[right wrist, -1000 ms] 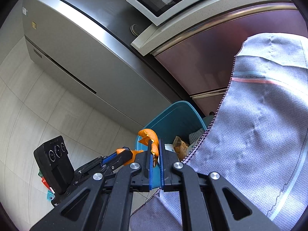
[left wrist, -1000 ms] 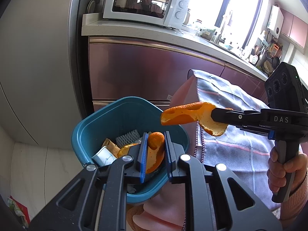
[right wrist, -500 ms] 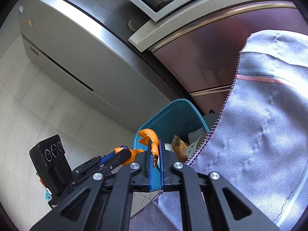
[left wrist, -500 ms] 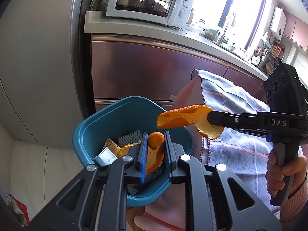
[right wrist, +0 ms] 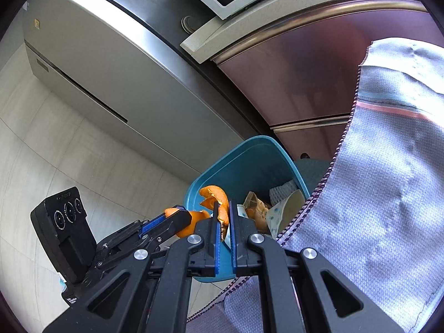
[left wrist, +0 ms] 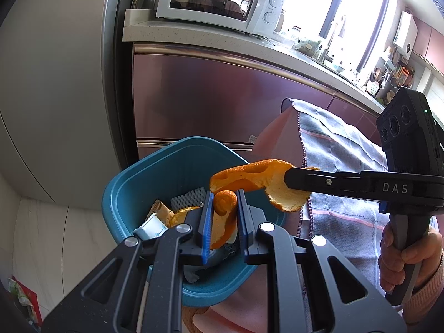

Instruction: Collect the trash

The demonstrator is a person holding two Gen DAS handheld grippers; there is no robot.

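A blue plastic bin point(left wrist: 133, 191) stands on the floor with a carton, wrappers and orange peel inside; it also shows in the right wrist view point(right wrist: 244, 163). My left gripper point(left wrist: 224, 213) is shut on a curled orange peel point(left wrist: 223, 216) above the bin's near side. My right gripper point(right wrist: 224, 222) is shut on another, larger orange peel point(right wrist: 215, 197), which in the left wrist view point(left wrist: 249, 179) hangs over the bin's right rim. The left gripper shows in the right wrist view point(right wrist: 180, 217) just left of the right one.
A grey striped cloth point(left wrist: 338, 149) drapes over a table edge right of the bin. Maroon cabinets point(left wrist: 211, 94) with a microwave point(left wrist: 219, 0) on the counter stand behind. A steel fridge point(right wrist: 105, 63) is at left. Tiled floor point(left wrist: 50, 238) surrounds the bin.
The right gripper's peel has moved left, further over the bin. The left gripper holds its peel in about the same place above the bin.
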